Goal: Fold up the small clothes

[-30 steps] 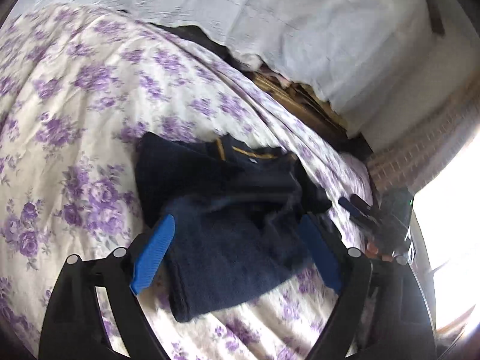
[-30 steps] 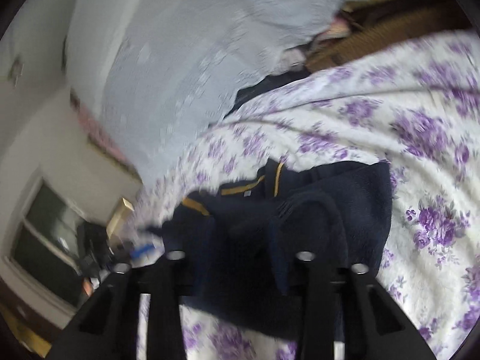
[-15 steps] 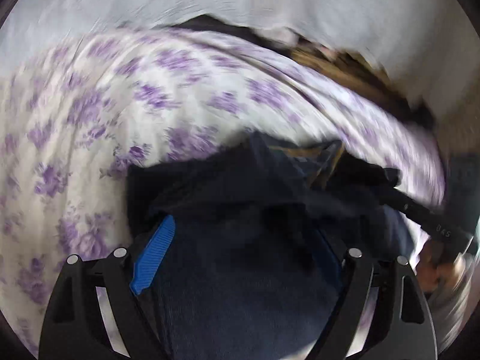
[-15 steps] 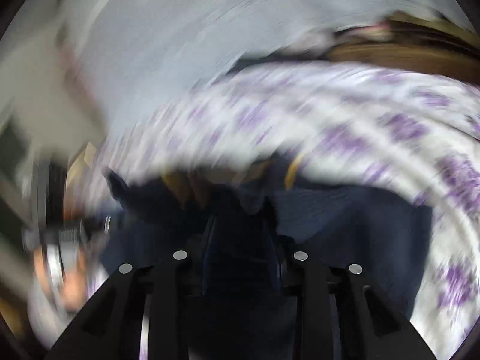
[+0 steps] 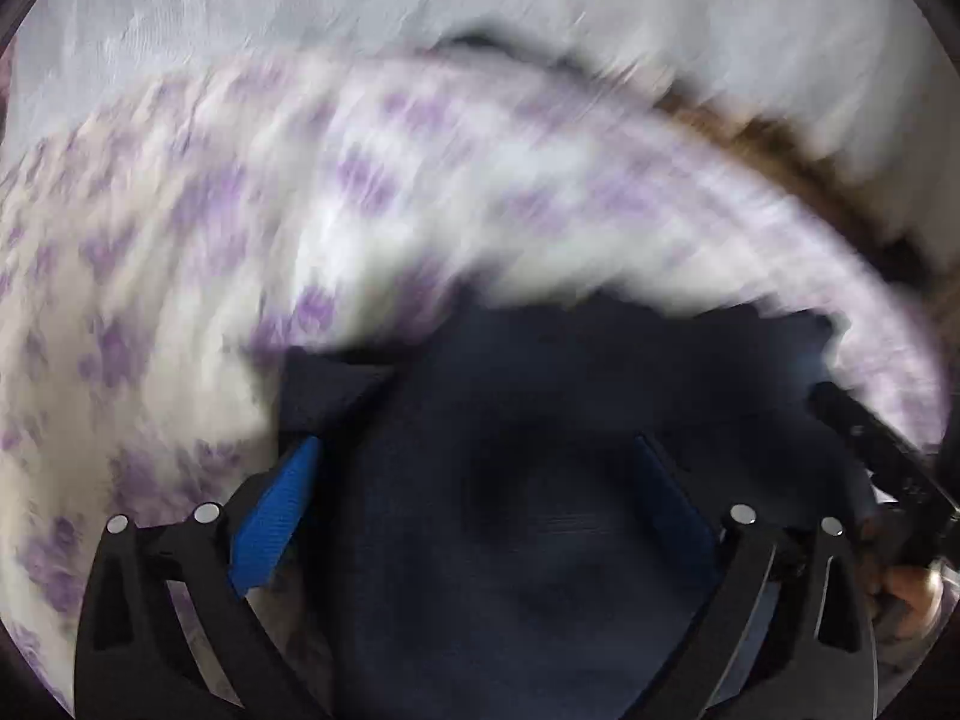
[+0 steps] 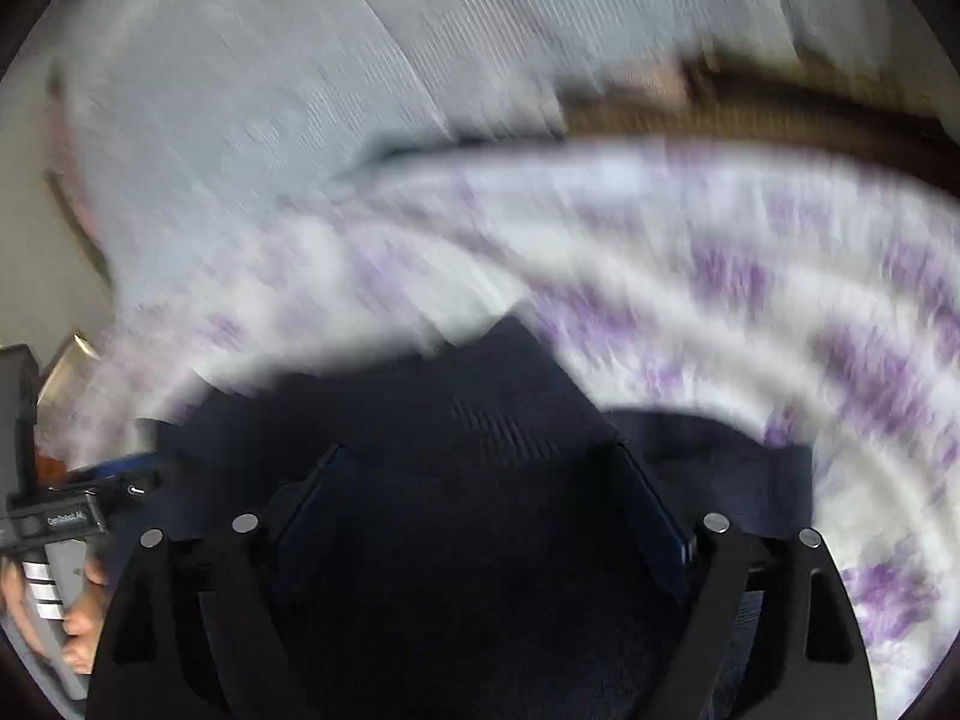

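Note:
A navy blue garment (image 5: 600,360) lies on the purple-flowered bed cover (image 5: 180,240), blurred by motion. My left gripper (image 5: 474,444) hangs just over it, its jaws opening wide. The blue pads (image 5: 276,510) stand apart from the cloth, which spreads between and below them. In the right wrist view the same garment (image 6: 480,384) fills the lower middle. My right gripper (image 6: 477,450) is over it with jaws opening wide, and nothing is pinched. The right gripper's finger (image 5: 870,450) shows at the left view's right edge. The left gripper's body (image 6: 54,522) and a hand (image 6: 84,600) show at the right view's left edge.
The flowered bed cover (image 6: 780,300) stretches around the garment on all sides. A pale lace cloth (image 5: 420,12) hangs behind the bed. A brown wooden edge (image 6: 780,114) runs along the bed's far side. A hand (image 5: 906,594) holds the right gripper.
Both grippers dropped closer to the garment and tipped downward. The right jaws went from nearly shut on a fold to wide apart, letting it go. The yellow-trimmed collar left view.

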### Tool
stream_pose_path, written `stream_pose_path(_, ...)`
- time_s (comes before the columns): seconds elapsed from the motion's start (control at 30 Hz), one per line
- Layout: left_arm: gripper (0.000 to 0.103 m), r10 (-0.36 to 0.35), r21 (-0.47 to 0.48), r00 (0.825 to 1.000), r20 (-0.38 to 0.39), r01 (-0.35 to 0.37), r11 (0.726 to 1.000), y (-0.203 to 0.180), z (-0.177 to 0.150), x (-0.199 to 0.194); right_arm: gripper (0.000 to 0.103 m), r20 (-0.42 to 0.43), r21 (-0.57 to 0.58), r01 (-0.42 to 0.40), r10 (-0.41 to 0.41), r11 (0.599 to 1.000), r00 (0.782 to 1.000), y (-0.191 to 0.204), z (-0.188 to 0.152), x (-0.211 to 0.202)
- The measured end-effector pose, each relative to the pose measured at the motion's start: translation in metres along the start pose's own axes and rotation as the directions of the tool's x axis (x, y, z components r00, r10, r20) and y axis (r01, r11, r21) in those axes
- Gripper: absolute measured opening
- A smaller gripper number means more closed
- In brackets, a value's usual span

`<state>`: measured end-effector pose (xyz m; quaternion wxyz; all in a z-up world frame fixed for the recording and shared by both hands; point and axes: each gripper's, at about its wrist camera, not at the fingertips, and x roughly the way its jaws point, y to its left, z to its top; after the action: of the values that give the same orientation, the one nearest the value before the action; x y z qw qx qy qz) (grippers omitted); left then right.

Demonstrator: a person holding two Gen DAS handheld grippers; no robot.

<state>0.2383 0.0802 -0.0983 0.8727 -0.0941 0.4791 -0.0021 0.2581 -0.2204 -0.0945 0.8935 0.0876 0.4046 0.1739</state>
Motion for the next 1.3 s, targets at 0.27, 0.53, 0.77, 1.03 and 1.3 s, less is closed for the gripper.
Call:
stream_pose_path(0.27,0.098,0.102,0.168,0.971,0.215,-0.140,0.976,-0.040,-0.031,-0.052,0.090,0.165,-0.050,0.067,-0.058,0.996,0.985,0.021,-0.013,-0.052)
stream_pose_path(0.53,0.099,0.112,0.221,0.986,0.119,-0.137,0.966,-0.059,-0.066,-0.037,0.099,0.003,-0.218,0.150,-0.153,0.964,0.988,0.058,-0.053,-0.035)
stream_pose_path(0.77,0.098,0.007,0.142,0.993,0.120,-0.024,0.990,-0.051,-0.101,-0.085,0.099,0.070,-0.156,0.152,-0.142,0.976,0.987,0.048,-0.095,-0.088)
stream_pose_path(1.03,0.099,0.090,0.174,0.991,0.101,-0.106,0.979,-0.056,-0.112,-0.078,0.099,0.042,-0.185,0.162,-0.157,0.969,0.987,0.045,-0.100,-0.095)
stream_pose_path(1.3,0.099,0.066,-0.038,0.991,0.115,-0.062,0.997,-0.023,-0.051,-0.077,0.099,0.084,-0.049,0.099,-0.095,0.994,0.992,0.043,-0.045,-0.084)
